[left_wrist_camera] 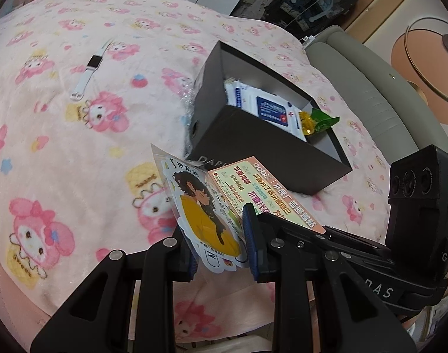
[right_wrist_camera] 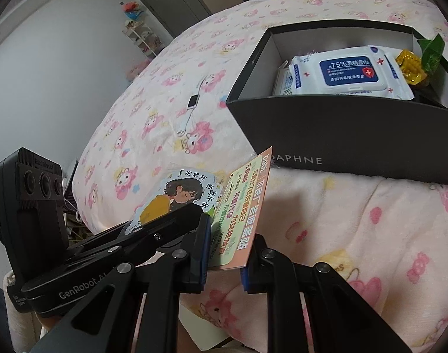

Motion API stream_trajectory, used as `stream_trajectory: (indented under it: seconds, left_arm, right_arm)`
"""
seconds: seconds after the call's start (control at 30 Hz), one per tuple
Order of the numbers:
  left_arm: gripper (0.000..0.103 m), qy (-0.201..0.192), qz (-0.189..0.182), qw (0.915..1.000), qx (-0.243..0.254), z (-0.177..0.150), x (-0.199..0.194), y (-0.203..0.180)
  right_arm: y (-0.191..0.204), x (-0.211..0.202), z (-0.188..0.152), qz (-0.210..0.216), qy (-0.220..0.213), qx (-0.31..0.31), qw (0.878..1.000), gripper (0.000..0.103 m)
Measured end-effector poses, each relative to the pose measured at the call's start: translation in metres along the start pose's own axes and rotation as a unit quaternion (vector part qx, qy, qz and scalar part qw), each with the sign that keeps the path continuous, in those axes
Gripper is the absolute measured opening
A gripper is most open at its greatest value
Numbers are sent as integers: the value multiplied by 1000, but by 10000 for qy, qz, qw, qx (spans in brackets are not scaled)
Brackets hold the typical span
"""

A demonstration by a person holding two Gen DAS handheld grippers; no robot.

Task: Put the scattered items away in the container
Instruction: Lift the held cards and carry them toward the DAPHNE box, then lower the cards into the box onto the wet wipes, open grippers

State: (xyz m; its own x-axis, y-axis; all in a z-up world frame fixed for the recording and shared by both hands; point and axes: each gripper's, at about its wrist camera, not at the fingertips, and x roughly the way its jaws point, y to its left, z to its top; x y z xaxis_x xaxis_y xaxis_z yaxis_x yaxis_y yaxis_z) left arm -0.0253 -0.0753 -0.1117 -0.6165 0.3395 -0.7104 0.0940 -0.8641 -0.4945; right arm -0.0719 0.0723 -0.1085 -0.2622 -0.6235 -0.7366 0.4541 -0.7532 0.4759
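Jaws of the left gripper (left_wrist_camera: 221, 241) stand narrow, with the sticker sheet (left_wrist_camera: 206, 214) between the pads; whether they clamp it cannot be told. Jaws of the right gripper (right_wrist_camera: 224, 253) stand part open around the card (right_wrist_camera: 241, 209), no pad clearly touching. Card and sheet overlap, both raised above the blanket (left_wrist_camera: 62, 135). Step in hand, as judged: carrying paper items to the box (right_wrist_camera: 341, 135). Next move calls for lifting them over the near wall, then releasing. Box lies just beyond, holding wipes (right_wrist_camera: 347, 70) and a wrapper (right_wrist_camera: 412, 64). Farther off, a watch (left_wrist_camera: 90, 67) lies on the blanket.
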Motion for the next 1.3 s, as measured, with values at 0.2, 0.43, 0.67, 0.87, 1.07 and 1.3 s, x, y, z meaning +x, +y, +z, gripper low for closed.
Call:
stream_trajectory:
  seconds: [0.2,0.43,0.67,0.87,1.07,1.3]
  left_arm:
    - [24,-29,-49,9998,169,6,-1,-19]
    - [24,-84,-138,9987,476,22,3,-48]
    - [24,-117,-217,9961,851,40,12,-80]
    - [24,-145,-286,9926,1173,57,19,-107]
    - [24,-172,-207,9878,1537,78,35,-136]
    - [24,-62,-4,9870,1608,101,72,-148]
  right_arm:
    - [-9,-15,4,55,-150,79,9998,15]
    - [-20,-37,12,27,-405,185,9990,15]
    - [-31,-62,26,-273,-692,215,9970,15]
    - [-46,-83,42,-485,-921,267,9942,15]
    - [-62,-101,65,-707,-1067,179,9916,15]
    - [-89,-97,92,-981,-1066,108,9894,15]
